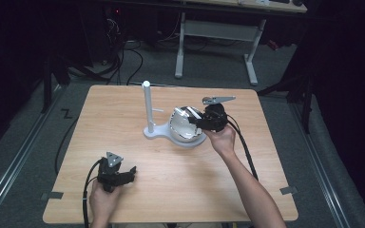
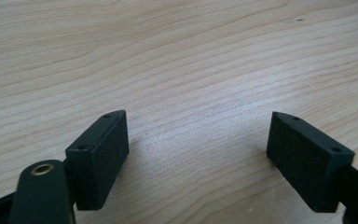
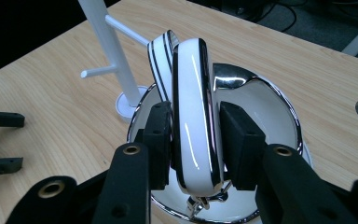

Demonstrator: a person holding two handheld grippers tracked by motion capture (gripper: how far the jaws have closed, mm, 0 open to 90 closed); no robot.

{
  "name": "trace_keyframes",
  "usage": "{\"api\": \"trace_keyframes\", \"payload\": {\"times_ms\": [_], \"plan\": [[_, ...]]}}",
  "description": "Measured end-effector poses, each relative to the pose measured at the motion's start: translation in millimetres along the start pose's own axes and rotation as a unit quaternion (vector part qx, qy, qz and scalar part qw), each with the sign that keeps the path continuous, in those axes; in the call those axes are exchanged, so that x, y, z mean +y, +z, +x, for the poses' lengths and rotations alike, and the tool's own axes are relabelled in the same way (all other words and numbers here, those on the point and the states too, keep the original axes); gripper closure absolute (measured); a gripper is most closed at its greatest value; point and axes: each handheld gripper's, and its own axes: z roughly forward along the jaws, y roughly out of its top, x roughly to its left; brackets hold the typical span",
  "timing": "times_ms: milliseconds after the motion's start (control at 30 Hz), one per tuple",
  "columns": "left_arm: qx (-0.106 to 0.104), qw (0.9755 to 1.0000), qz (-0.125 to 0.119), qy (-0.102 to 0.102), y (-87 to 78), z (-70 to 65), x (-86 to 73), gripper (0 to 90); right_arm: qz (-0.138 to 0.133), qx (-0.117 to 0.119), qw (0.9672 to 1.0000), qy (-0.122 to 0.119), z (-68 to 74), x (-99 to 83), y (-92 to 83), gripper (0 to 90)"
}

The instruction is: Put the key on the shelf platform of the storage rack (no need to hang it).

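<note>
Wooden table [image 1: 123, 118] carries a white stand [image 1: 148, 111]; right gripper [image 3: 193, 140] clamps a glossy bangle [image 3: 193, 116] over the chrome bowl [image 3: 270, 102], seemingly depositing it, while left gripper [image 2: 198, 154] rests agape, empty.

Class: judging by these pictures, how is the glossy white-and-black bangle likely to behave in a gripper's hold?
The bangle looks rigid, since it keeps its curve between the right gripper pads. Its glossy finish suggests it may slip. Being round, it would probably roll if dropped on the table.
</note>
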Motion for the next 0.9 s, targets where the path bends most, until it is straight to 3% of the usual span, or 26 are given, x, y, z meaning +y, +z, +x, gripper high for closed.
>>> {"api": "trace_keyframes", "payload": {"times_ms": [900], "plan": [[0.0, 1.0, -0.001, 0.0, 0.1, 0.0, -0.1, 21.1, 0.037, -0.008, 0.9992, 0.01, -10.6, -17.0, 16.6, 65.8]]}}
